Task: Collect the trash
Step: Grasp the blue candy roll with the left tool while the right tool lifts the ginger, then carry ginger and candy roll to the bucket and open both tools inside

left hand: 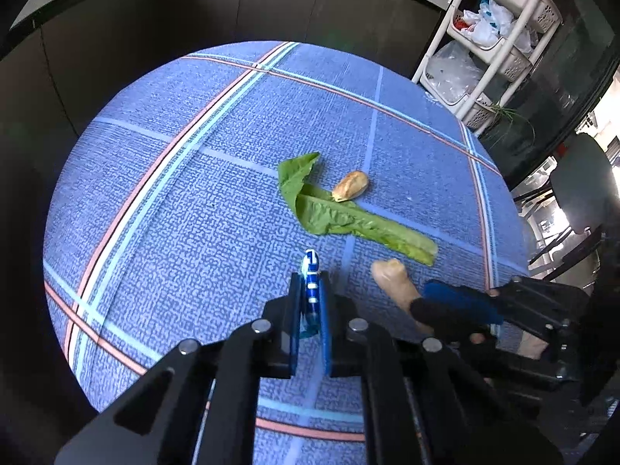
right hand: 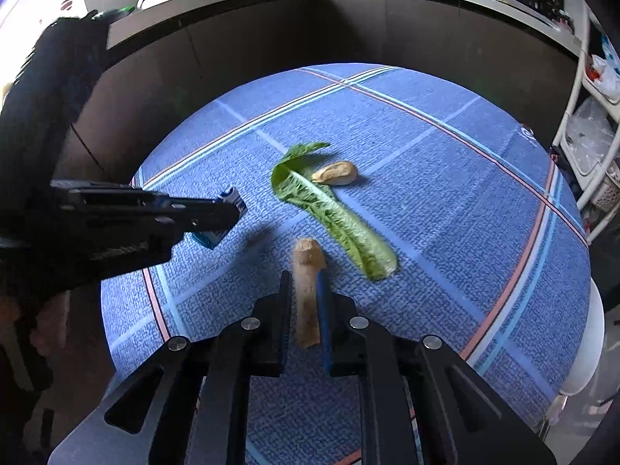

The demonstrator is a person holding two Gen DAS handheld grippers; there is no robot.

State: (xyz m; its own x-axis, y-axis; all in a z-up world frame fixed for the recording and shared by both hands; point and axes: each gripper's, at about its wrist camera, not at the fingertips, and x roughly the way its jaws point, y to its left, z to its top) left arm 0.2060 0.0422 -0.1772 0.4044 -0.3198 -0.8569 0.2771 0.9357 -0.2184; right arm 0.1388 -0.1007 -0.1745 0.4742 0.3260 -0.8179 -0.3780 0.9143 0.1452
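My left gripper (left hand: 310, 283) is shut on a small blue and white carton (left hand: 311, 271) and holds it above the table; it also shows from the side in the right wrist view (right hand: 217, 213), with the carton (right hand: 221, 219) in it. My right gripper (right hand: 306, 279) is shut on a tan ginger root (right hand: 307, 279), also seen in the left wrist view (left hand: 393, 277). A green lettuce leaf (left hand: 348, 217) (right hand: 337, 217) lies flat mid-table. A tan peanut-like shell (left hand: 350, 186) (right hand: 335, 173) lies beside the leaf's far end.
The round table has a blue plaid cloth (left hand: 193, 213) (right hand: 465, 193). A dark counter (right hand: 310, 31) curves behind it. A white rack (left hand: 488, 46) with baskets and plastic bags stands at the right. A chair (left hand: 573, 201) is at the far right.
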